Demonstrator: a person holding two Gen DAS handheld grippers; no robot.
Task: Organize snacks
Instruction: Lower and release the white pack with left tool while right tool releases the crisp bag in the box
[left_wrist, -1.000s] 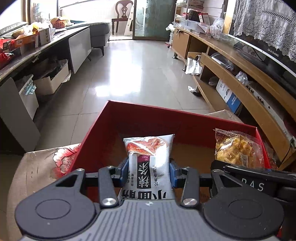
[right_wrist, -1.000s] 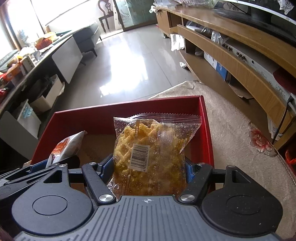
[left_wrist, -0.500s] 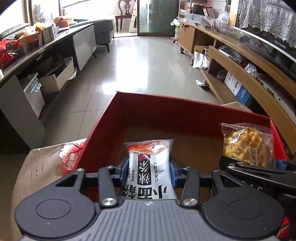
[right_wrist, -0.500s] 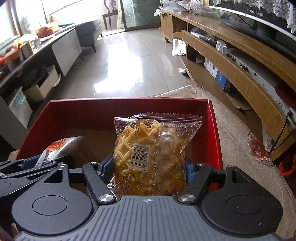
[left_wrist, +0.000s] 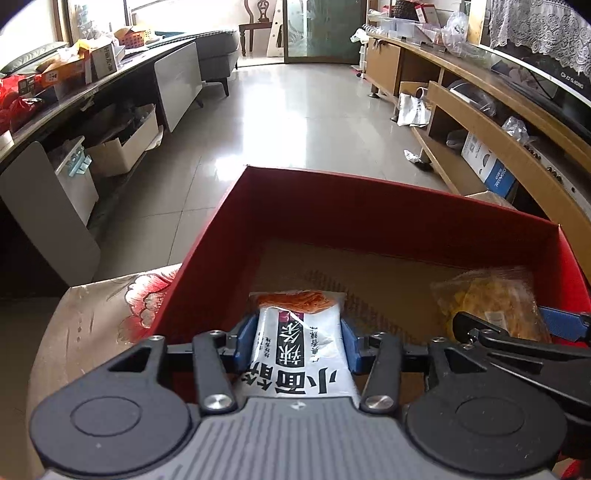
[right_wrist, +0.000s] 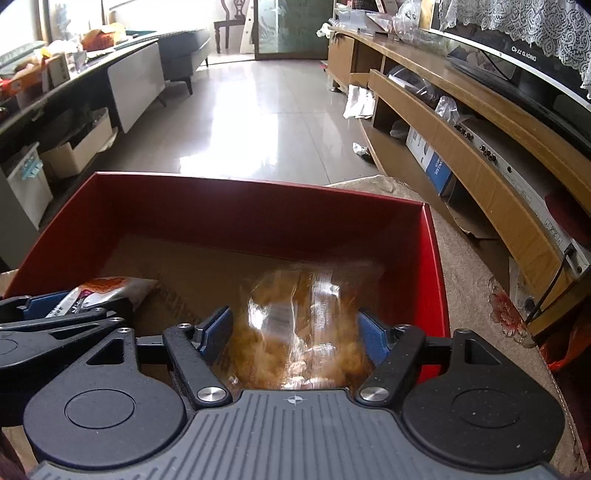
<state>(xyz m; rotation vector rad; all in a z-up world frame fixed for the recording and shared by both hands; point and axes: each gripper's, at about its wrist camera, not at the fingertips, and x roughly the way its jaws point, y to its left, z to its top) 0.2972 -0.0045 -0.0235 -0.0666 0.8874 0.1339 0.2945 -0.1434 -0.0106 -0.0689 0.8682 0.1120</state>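
My left gripper (left_wrist: 298, 341) is shut on a white snack packet with black characters (left_wrist: 295, 350), held low inside the red box (left_wrist: 369, 206). My right gripper (right_wrist: 295, 334) has wider jaws; the clear bag of yellow waffle snack (right_wrist: 303, 325) between them is motion-blurred and dropping toward the box's cardboard floor (right_wrist: 207, 266). The waffle bag (left_wrist: 487, 306) and the right gripper also show at the right of the left wrist view. The white packet (right_wrist: 99, 291) and the left gripper show at the left of the right wrist view.
The red box (right_wrist: 258, 206) stands on a beige flowered cloth (left_wrist: 110, 306) on a table. A wooden TV cabinet (right_wrist: 480, 147) runs along the right. A dark counter with boxes (left_wrist: 74, 85) is at the left, tiled floor (left_wrist: 288, 110) beyond.
Both grippers have lowered into the box. The right gripper's jaws have widened and the waffle bag is blurred, slipping down. The left gripper still holds the white packet.
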